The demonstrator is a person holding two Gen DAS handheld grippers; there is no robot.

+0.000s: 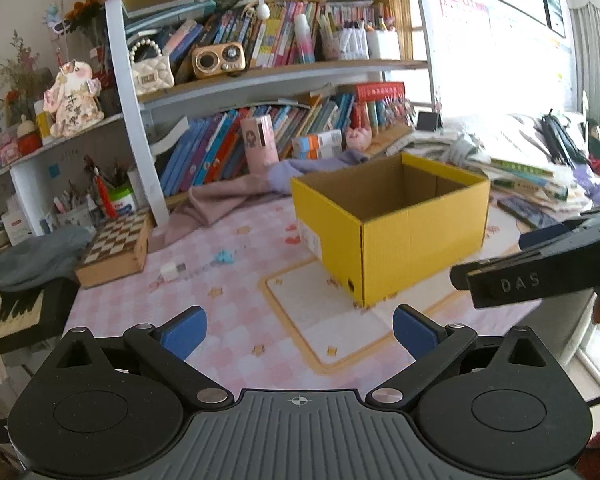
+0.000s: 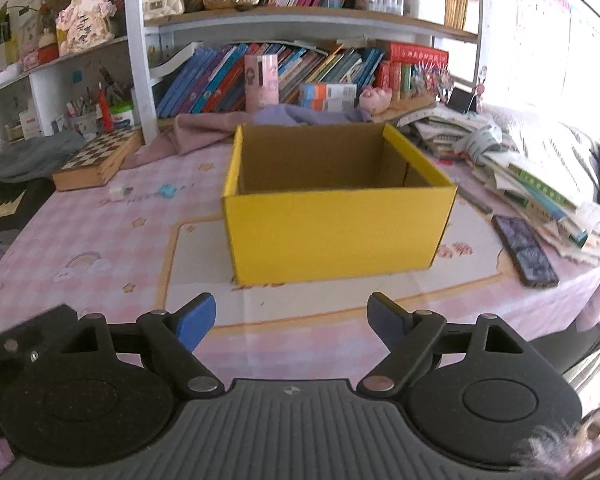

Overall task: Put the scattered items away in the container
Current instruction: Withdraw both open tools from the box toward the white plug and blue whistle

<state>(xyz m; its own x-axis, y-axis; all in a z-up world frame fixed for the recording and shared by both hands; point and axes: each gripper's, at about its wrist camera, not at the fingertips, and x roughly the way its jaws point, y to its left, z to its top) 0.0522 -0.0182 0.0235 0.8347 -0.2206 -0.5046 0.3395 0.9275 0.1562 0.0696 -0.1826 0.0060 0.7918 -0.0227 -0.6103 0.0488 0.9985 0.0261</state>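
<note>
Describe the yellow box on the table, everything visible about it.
The yellow box is an open-topped rectangular carton that looks like corrugated cardboard: yellow outside, plain brown inside. It stands upright on the pink patterned tablecloth, partly over a cream panel with an orange border. What shows of its inside holds nothing; the floor is mostly hidden. The left wrist view shows a white label and a small dark hole low on its sides. Neither hand-held gripper touches it.

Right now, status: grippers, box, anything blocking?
Left hand-held gripper open, empty. Right hand-held gripper open, empty. Yellow box upright, open-topped, no items visible inside. Small white block and blue piece loose on tablecloth, path unobstructed.
</note>
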